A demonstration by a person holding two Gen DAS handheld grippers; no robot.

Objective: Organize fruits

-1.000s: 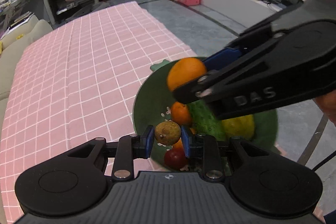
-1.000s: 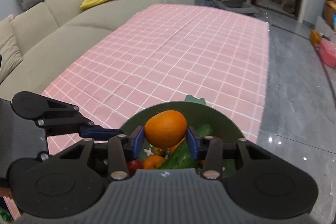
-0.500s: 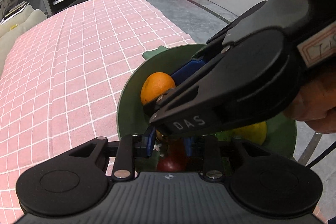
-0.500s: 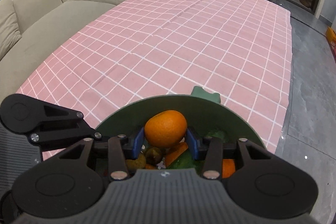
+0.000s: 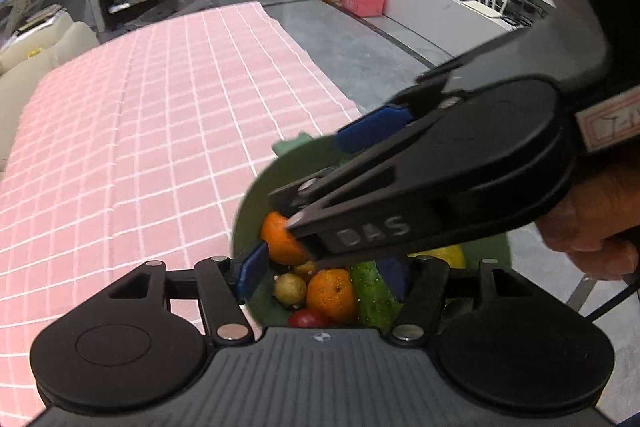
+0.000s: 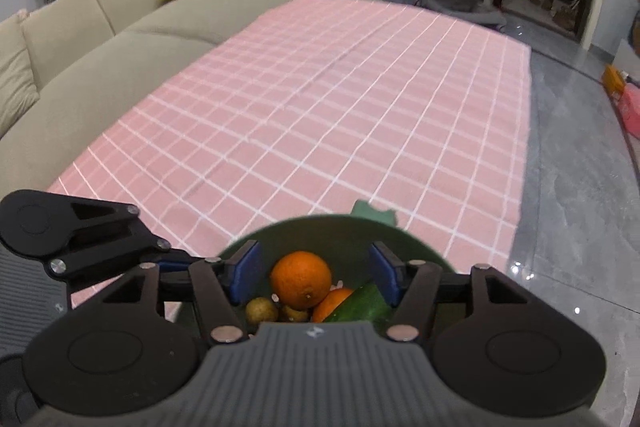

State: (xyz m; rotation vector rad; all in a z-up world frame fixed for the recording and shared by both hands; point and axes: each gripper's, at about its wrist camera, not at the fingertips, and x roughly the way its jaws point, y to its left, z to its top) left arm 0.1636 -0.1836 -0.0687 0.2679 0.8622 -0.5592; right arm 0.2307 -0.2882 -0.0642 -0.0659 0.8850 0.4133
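A green bowl point(image 5: 247, 215) at the near corner of the pink checked table holds the fruit. My left gripper point(image 5: 322, 275) hangs over it, jaws opening, with nothing gripped. Below it lie a small brown fruit point(image 5: 290, 287), an orange point(image 5: 332, 293), a cucumber point(image 5: 372, 291) and a red tomato point(image 5: 308, 317). My right gripper point(image 6: 314, 273) is also opening. A large orange point(image 6: 301, 279) rests in the bowl point(image 6: 320, 227) between its blue pads, which stand clear of it. The right gripper crosses the left wrist view and hides part of the bowl.
The pink checked cloth point(image 6: 340, 115) covers the table beyond the bowl. A beige sofa point(image 6: 100, 39) runs along its left side. Grey floor point(image 6: 572, 187) lies off the right edge. A hand point(image 5: 592, 227) holds the right gripper. A yellow fruit point(image 5: 444, 253) sits at the bowl's right.
Both grippers came down to the bowl and opened. The left let go of the small brown fruit and the right let go of the large orange. Both fruits now lie in the bowl.
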